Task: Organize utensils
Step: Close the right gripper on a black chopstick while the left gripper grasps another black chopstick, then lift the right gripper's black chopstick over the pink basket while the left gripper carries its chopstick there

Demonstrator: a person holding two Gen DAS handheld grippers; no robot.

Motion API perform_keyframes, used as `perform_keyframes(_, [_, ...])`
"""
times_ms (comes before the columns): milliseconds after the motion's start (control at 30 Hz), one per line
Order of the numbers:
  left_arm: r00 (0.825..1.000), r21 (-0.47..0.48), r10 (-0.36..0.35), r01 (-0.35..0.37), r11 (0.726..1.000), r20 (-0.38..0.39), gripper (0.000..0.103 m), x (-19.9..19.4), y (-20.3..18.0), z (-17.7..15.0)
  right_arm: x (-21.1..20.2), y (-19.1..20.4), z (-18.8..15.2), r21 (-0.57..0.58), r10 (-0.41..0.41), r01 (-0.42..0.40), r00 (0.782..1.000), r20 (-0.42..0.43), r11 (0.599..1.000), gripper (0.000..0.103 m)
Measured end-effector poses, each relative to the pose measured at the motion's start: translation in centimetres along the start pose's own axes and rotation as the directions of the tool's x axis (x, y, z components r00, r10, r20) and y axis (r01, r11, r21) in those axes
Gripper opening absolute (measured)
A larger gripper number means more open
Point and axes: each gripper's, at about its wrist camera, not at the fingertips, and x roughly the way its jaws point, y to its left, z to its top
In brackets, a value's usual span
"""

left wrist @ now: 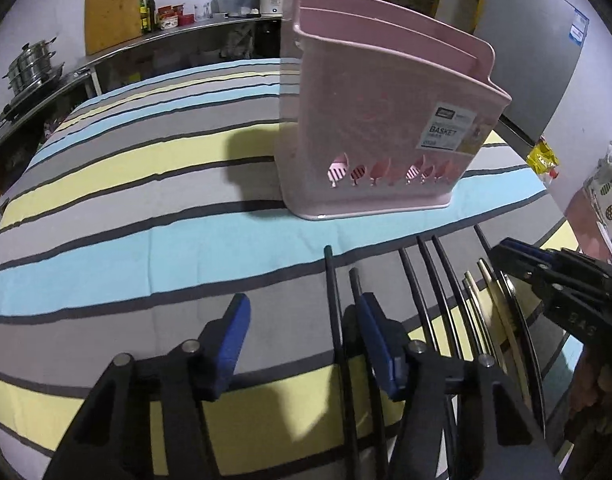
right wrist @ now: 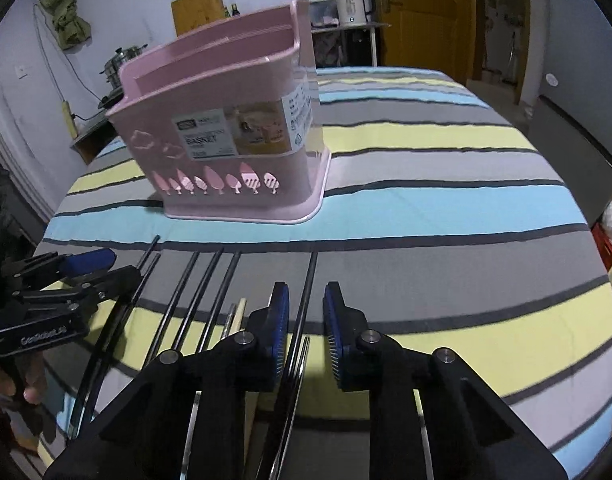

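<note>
We hold our right gripper (right wrist: pixel 305 332) low over the near edge of the table, its jaws parted a little, one black chopstick (right wrist: pixel 306 300) lying between the blue pads (right wrist: pixel 279 320) and, as far as we can tell, not pinched. Our left gripper (left wrist: pixel 301 340) sits low at the same edge, jaws wide apart with only striped cloth between them; a black chopstick (left wrist: pixel 334 312) lies just outside its right pad (left wrist: pixel 376 336). From the right wrist view the left gripper (right wrist: pixel 85 266) reaches in from the left, level with the tips of the row.

The remaining chopsticks (right wrist: pixel 201 300) lie side by side along the near edge, most of them black, a few pale ones (right wrist: pixel 237 316) among them, all pointing toward the far side.

Beyond their tips stands the pink basket (right wrist: pixel 225 136), upright on a blue stripe of the tablecloth (right wrist: pixel 446 208), near the table's middle and well apart from both grippers. Behind the table run a steel counter (left wrist: pixel 117 56) with stacked pots (left wrist: pixel 29 66), a wooden board (left wrist: pixel 111 12) and a kettle (right wrist: pixel 352 4)
</note>
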Motion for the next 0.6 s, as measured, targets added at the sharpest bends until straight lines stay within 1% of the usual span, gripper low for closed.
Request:
perform_keyframes(167, [1.0, 0.015, 0.005, -0.005, 1.0, -0.016, 0.048, 0.3, -0.1, 0.6, 0.4, 0.0, 0.4, 0.0, -0.005, 0.005, 1.0, -0.014, 1.0, 0.017])
perform_keyframes(200, [1.0, 0.02, 0.018, -0.018, 1.0, -0.021, 0.042, 0.4, 0.0, 0.7, 0.5, 0.1, 0.4, -0.003, -0.011, 0.01, 1.0, -0.017, 1.0, 0.015])
perform_keyframes(233, [0.999, 0.029, 0.035, -0.034, 0.999, -0.031, 0.038, 0.6, 0.0, 0.7, 0.5, 0.2, 0.4, -0.007, -0.016, 0.016, 1.0, -0.019, 1.0, 0.014])
perform_keyframes(367, [0.997, 0.063, 0.071, -0.068, 0.996, -0.036, 0.036, 0.7, -0.5, 0.7, 0.8, 0.8, 0.7, -0.03, -0.041, 0.04, 0.999, -0.029, 0.999, 0.012])
perform_keyframes(400, [0.996, 0.075, 0.077, -0.074, 0.994, -0.039, 0.035, 0.8, -0.8, 0.8, 0.9, 0.9, 0.9, -0.038, -0.048, 0.047, 0.998, -0.032, 0.998, 0.01])
perform_keyframes(433, [0.996, 0.086, 0.083, -0.079, 0.993, -0.042, 0.034, 0.9, -1.0, 0.9, 0.9, 1.1, 1.0, -0.046, -0.051, 0.049, 0.998, -0.034, 0.998, 0.008])
perform_keyframes(467, [0.996, 0.097, 0.084, -0.079, 0.992, -0.044, 0.032, 0.9, -1.2, 1.0, 1.0, 1.2, 1.0, -0.046, -0.05, 0.049, 0.998, -0.034, 0.998, 0.007])
perform_keyframes(533, [0.996, 0.105, 0.067, -0.062, 0.992, -0.05, 0.015, 0.9, -1.5, 1.2, 1.0, 1.2, 1.2, -0.037, -0.038, 0.036, 0.999, -0.035, 0.999, 0.007])
perform_keyframes(600, [0.997, 0.111, 0.061, -0.054, 0.992, -0.056, 0.007, 0.8, -1.7, 1.4, 0.9, 1.2, 1.4, -0.02, -0.014, 0.013, 0.999, -0.037, 1.0, 0.006])
